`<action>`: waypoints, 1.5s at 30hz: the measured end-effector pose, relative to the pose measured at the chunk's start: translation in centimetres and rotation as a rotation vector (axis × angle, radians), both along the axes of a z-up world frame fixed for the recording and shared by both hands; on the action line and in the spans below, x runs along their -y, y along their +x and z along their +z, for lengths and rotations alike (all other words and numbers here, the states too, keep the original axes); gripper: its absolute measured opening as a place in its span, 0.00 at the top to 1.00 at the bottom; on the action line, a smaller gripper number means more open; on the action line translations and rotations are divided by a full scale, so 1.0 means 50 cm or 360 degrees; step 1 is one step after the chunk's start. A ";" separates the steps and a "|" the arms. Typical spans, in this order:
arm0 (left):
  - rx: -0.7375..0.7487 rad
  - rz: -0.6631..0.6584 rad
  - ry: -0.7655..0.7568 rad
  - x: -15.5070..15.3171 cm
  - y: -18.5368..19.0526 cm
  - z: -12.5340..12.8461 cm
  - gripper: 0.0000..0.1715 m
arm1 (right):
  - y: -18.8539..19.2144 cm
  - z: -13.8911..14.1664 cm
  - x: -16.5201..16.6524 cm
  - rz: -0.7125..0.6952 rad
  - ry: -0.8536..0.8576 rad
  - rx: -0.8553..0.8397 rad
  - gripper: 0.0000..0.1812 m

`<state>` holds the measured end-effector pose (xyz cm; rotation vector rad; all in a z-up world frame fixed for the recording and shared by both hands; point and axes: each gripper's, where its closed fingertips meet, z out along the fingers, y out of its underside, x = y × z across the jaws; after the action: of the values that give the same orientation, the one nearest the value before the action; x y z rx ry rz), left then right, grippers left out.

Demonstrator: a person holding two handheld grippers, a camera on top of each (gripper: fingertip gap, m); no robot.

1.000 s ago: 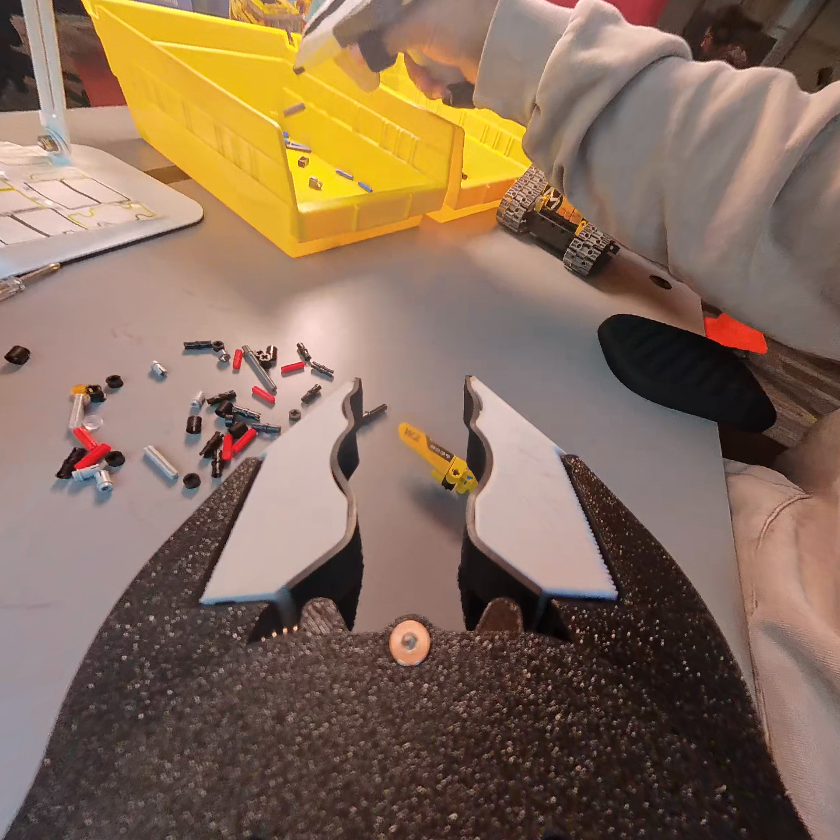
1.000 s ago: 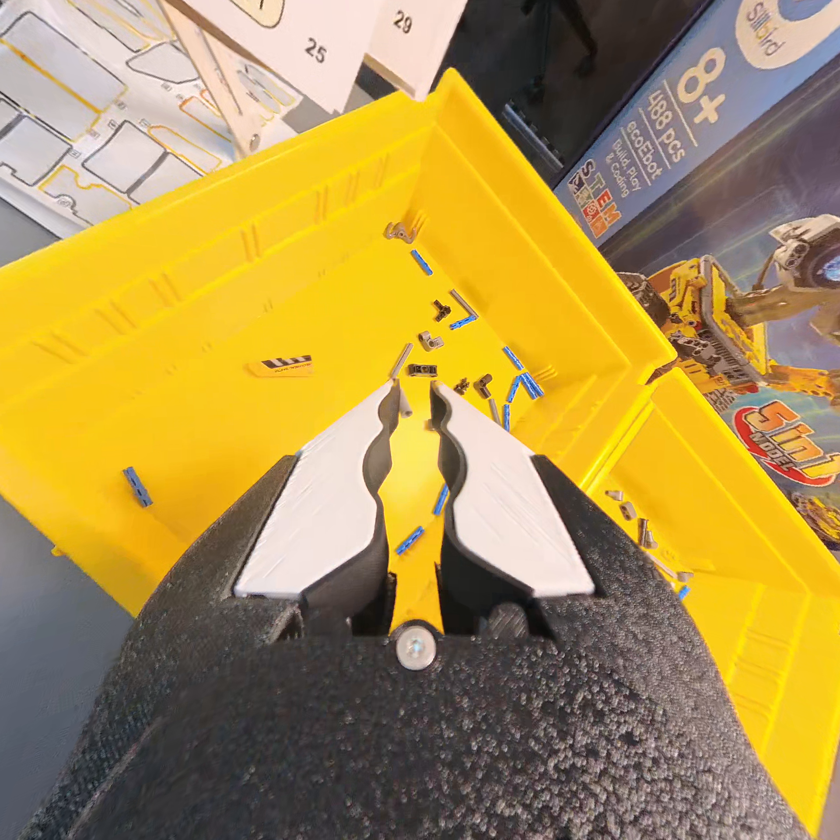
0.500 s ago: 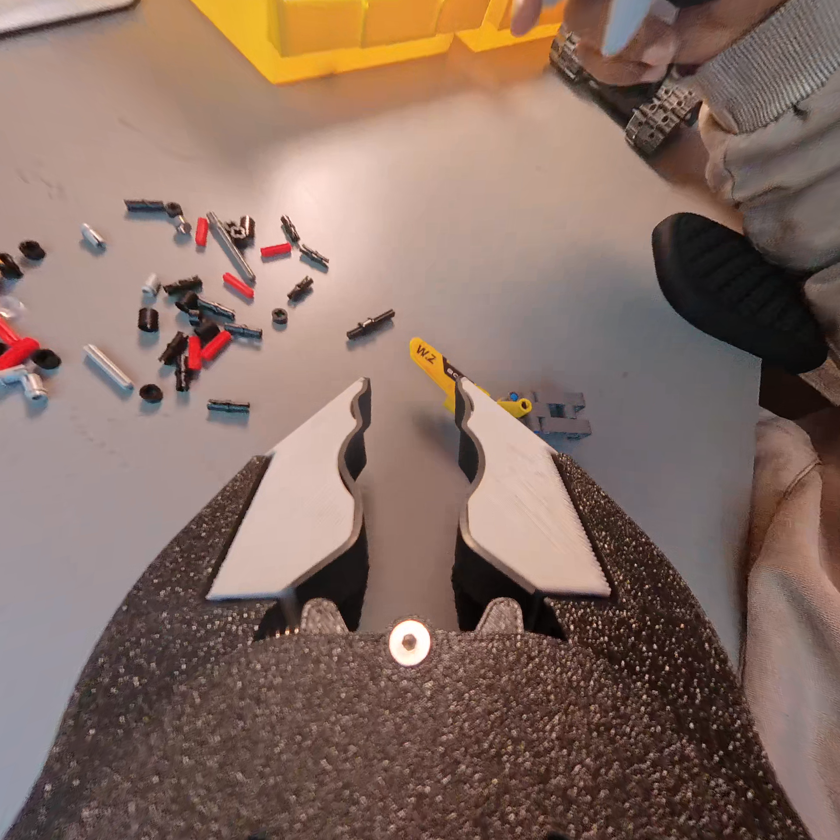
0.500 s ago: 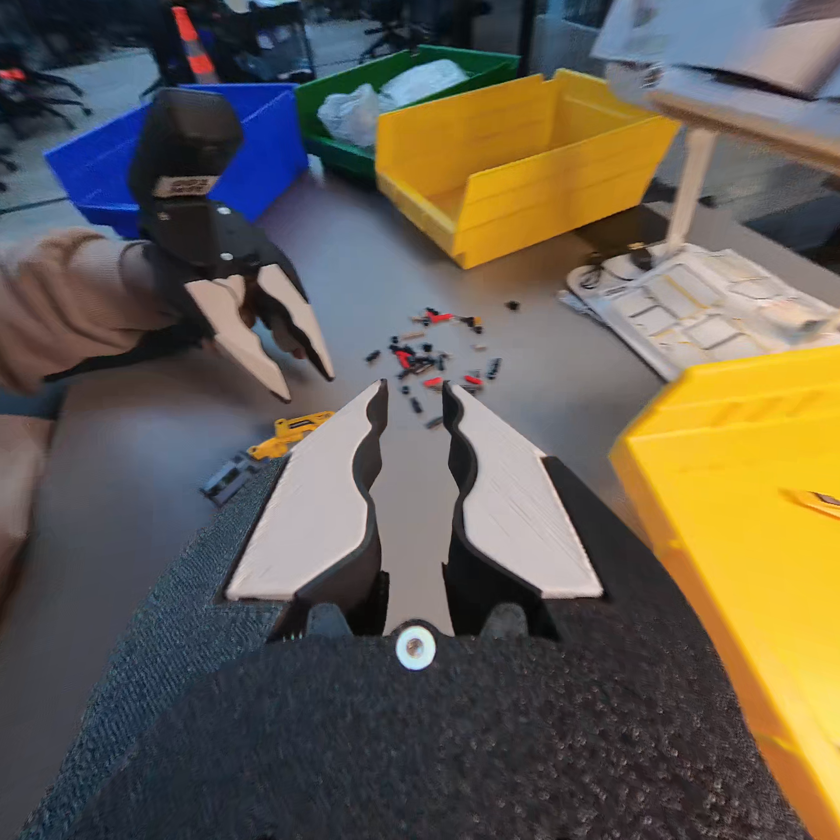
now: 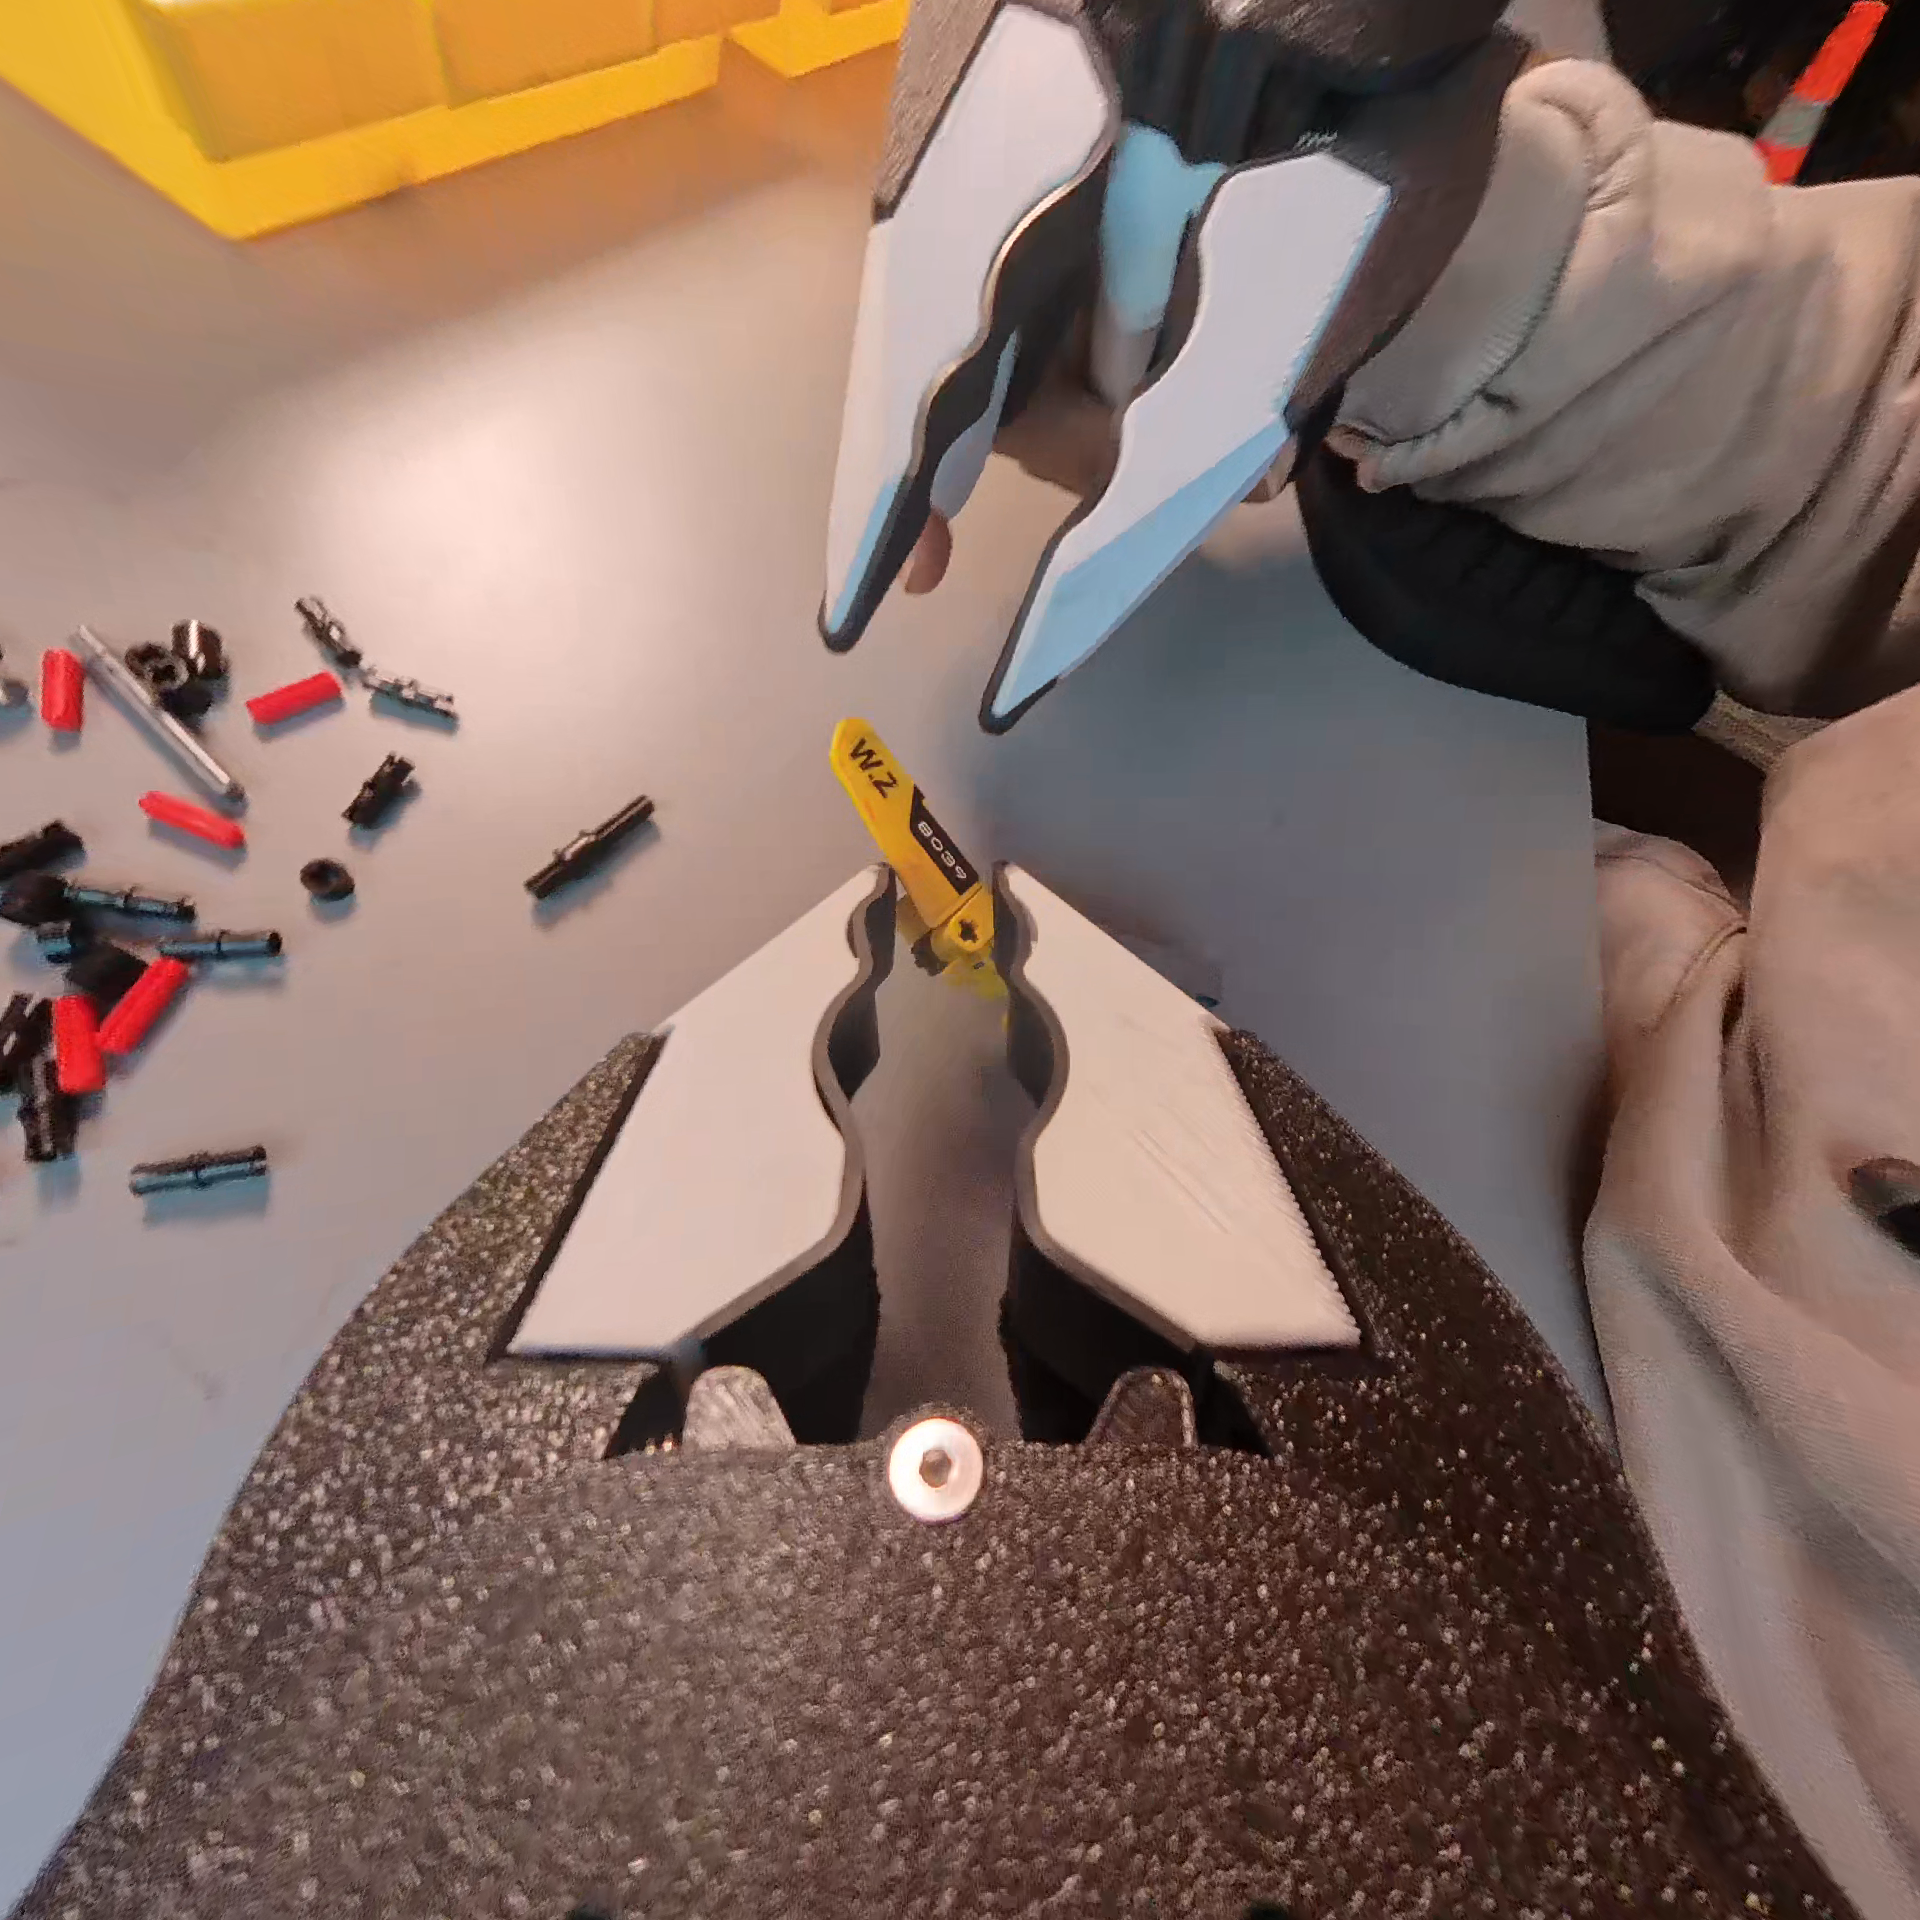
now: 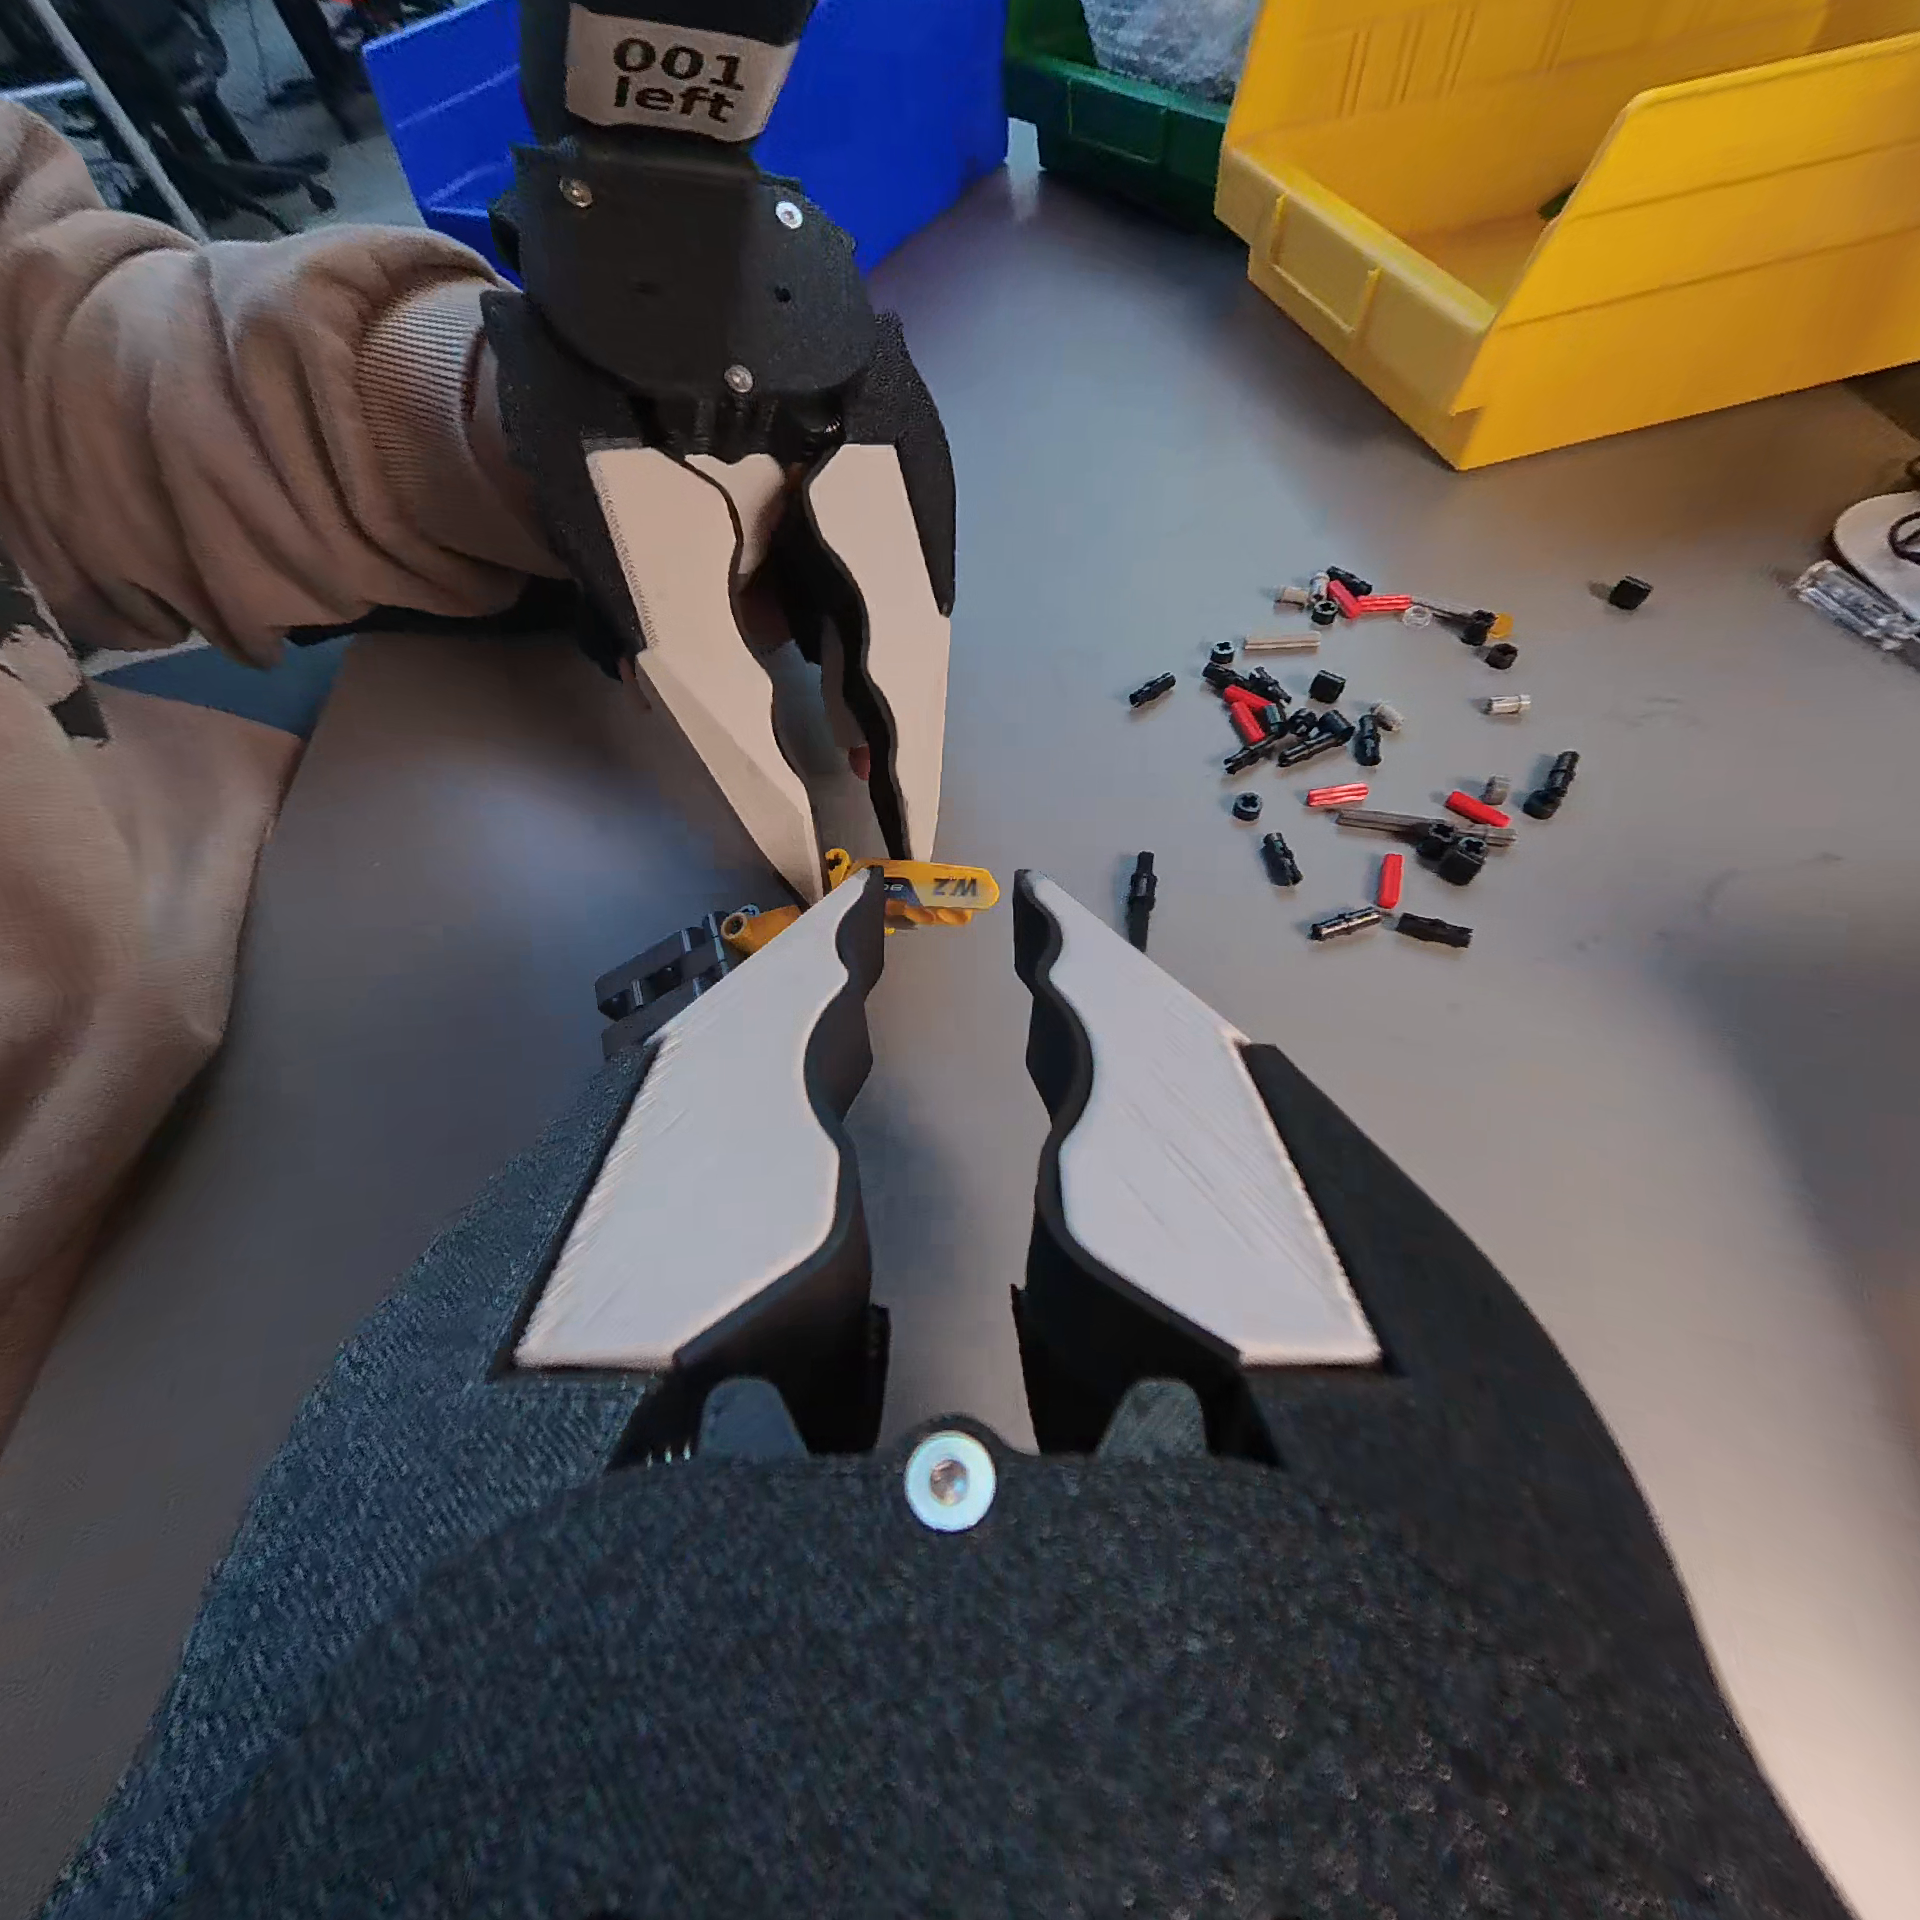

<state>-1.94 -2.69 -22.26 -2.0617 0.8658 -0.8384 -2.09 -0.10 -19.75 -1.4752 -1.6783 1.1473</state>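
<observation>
Left gripper (image 5: 943, 883): tips sit on either side of the near end of a small yellow piece (image 5: 902, 821) that lies on the grey table (image 5: 582, 436) at frame centre. The jaws stand narrowly apart; whether they actually pinch the piece cannot be told. In the right wrist view the same gripper (image 6: 868, 873) comes down from the upper left of the frame, its tips at the left end of the yellow piece (image 6: 951, 890).

Right gripper (image 6: 940, 883): jaws released, nothing between them. Its left fingertip overlaps the yellow piece in the view; contact cannot be told. In the left wrist view it (image 5: 914, 681) hangs from the top of the frame, tips just above the far end of the piece, not touching it.

A dark grey block (image 6: 665, 961) lies just left of the yellow piece, joined by a yellow connector, partly hidden by the right gripper's left finger.

Loose small parts (image 5: 135, 831), black, red and grey, are scattered at the left of the left wrist view; the same scatter (image 6: 1371, 748) sits at right centre of the right wrist view. One black pin (image 5: 589, 831) lies apart, nearer the yellow piece.

Yellow bin (image 6: 1558, 229) upper right, blue bin (image 6: 883, 114) and green bin (image 6: 1122, 114) at the top. Beige sleeves (image 6: 229, 416) cover both forearms.
</observation>
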 end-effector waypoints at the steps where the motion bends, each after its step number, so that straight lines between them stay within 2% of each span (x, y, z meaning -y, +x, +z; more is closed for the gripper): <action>1: 0.0003 -0.0025 0.0046 0.003 0.004 0.006 0.90 | 0.000 0.003 0.006 0.0018 -0.0003 -0.0021 0.88; 5: -0.0022 -0.0097 0.0242 0.014 0.017 0.027 0.90 | 0.002 0.004 0.020 0.0077 0.0000 -0.0025 0.88; 8: -0.0030 -0.0123 0.0320 0.019 0.021 0.036 0.91 | 0.008 0.012 0.035 0.0142 0.0003 -0.0071 0.94; 12: 0.0144 -0.0119 0.0404 0.021 0.026 0.074 0.90 | 0.016 0.054 0.041 0.0185 -0.0110 -0.0206 0.97; 15: 0.0346 -0.0164 0.0374 0.033 0.032 0.107 0.77 | 0.022 0.097 0.052 0.0243 -0.0237 -0.0382 0.98; 19: 0.0381 -0.0177 0.0413 0.036 0.035 0.116 0.71 | 0.037 0.160 0.083 0.0385 -0.0344 -0.0641 1.00; 23: 0.0375 -0.0302 0.0462 0.061 0.066 0.116 0.73 | 0.037 0.170 0.103 0.0443 -0.0352 -0.0698 1.00; 25: 0.0385 -0.0325 0.0485 0.067 0.081 0.119 0.79 | 0.038 0.184 0.113 0.0480 -0.0405 -0.0753 1.00; 26: 0.0385 -0.0324 0.0494 0.067 0.084 0.121 0.84 | 0.039 0.188 0.116 0.0498 -0.0425 -0.0771 1.00; 31: 0.0373 -0.0249 0.0573 0.055 0.062 0.140 0.86 | 0.056 0.207 0.101 0.0489 -0.0468 -0.0830 1.00; 37: 0.0035 -0.0124 0.0874 0.033 0.038 0.128 0.86 | 0.061 0.193 0.104 0.0490 -0.0342 -0.0752 1.00; 41: -0.0108 -0.0086 0.0917 0.021 0.026 0.109 0.86 | 0.060 0.171 0.095 0.0459 -0.0260 -0.0662 0.98; 45: -0.0288 0.0017 0.0929 -0.007 0.002 0.086 0.86 | 0.050 0.141 0.064 0.0330 -0.0182 -0.0540 0.91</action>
<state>-1.84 -2.37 -17.94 -1.6329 1.0491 -0.3337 0.43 -3.29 -12.68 -1.1111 -1.5729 1.5323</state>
